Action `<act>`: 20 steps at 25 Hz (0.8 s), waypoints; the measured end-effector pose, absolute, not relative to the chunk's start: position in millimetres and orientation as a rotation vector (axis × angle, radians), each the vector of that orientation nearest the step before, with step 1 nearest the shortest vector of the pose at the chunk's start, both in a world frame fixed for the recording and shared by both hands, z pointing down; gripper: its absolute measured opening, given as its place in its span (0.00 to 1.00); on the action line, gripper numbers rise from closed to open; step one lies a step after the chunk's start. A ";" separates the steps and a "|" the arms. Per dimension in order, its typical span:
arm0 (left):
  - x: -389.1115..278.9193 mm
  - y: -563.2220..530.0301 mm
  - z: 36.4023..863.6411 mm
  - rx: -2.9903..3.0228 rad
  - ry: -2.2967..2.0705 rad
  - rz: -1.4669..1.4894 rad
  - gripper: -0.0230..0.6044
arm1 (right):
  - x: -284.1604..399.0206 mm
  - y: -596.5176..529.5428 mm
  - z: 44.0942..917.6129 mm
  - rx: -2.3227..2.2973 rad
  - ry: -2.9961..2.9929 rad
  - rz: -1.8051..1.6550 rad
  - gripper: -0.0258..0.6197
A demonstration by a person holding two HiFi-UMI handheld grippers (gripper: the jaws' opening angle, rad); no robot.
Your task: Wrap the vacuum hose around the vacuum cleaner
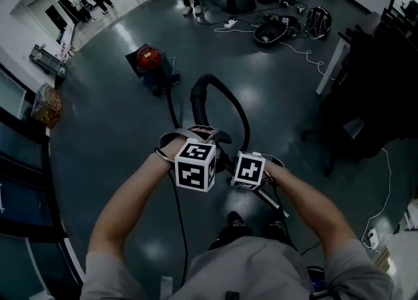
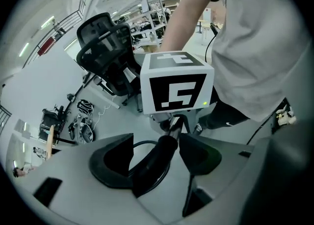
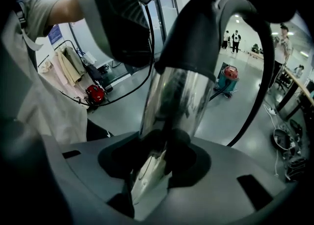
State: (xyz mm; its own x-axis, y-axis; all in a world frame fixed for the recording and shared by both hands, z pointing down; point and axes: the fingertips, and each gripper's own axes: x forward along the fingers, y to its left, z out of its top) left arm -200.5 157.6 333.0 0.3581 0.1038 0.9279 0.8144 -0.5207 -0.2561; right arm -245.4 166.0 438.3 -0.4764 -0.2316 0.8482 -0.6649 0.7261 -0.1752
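- though meant to end up coiled round the vacuum cleaner (image 1: 150, 63), shows no turn wound yet: vacuum hose (image 1: 210, 78) arching loose from the machine, up off the floor (image 1: 104, 135) and back to the hands.
- judged early in the task: only the free end gathered; all the wrapping left to do, with the machine well apart, ahead on the floor.
- right tool (image 3: 156, 162): clenched on the chrome wand (image 3: 179, 101), pads pressed to both sides of the tube.
- left tool (image 2: 156, 156): released, jaws spread wide, a dark stretch of hose lying between them, not pinched; cannot tell whether brushing one pad.
- materials and shapes:
  - hose: black, flexible, round in section, bending in one smooth hoop.
  - wand: hard polished metal, mirror-bright, cylindrical, topped by a dark curved plastic handle (image 3: 206, 28).
  - cleaner: squat drum, red top over a teal body.
  - floor: grey, glossy, throwing back the ceiling lights.
- likely to spring back when wound, going by that stiff hoop; calls for a firm hold while looping.
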 end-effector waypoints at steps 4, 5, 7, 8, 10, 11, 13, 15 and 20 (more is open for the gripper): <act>-212.8 136.2 350.4 -1.774 -0.834 -1.273 0.49 | -240.5 155.6 439.4 0.706 -2.018 0.641 0.29; -215.8 131.5 353.9 -1.764 -0.831 -1.282 0.49 | -240.1 154.1 439.1 0.708 -2.013 0.646 0.29; -221.6 125.3 357.5 -1.770 -0.832 -1.289 0.49 | -241.9 151.7 439.0 0.702 -2.003 0.649 0.29; -224.0 122.7 358.6 -1.779 -0.832 -1.291 0.49 | -243.0 150.3 439.3 0.699 -1.997 0.648 0.29; -226.3 118.1 362.1 -1.782 -0.830 -1.300 0.49 | -242.5 147.8 441.3 0.689 -1.984 0.644 0.29; -226.9 116.1 365.3 -1.775 -0.826 -1.310 0.49 | -241.7 147.4 442.9 0.679 -1.979 0.644 0.29; -228.8 112.5 373.2 -1.760 -0.816 -1.336 0.49 | -241.8 147.8 447.1 0.646 -1.969 0.653 0.29; -231.3 108.9 380.4 -1.758 -0.812 -1.357 0.49 | -244.1 148.1 451.8 0.604 -1.956 0.668 0.29; -225.5 97.4 394.1 -1.742 -0.811 -1.387 0.48 | -240.9 146.9 459.8 0.488 -1.933 0.715 0.29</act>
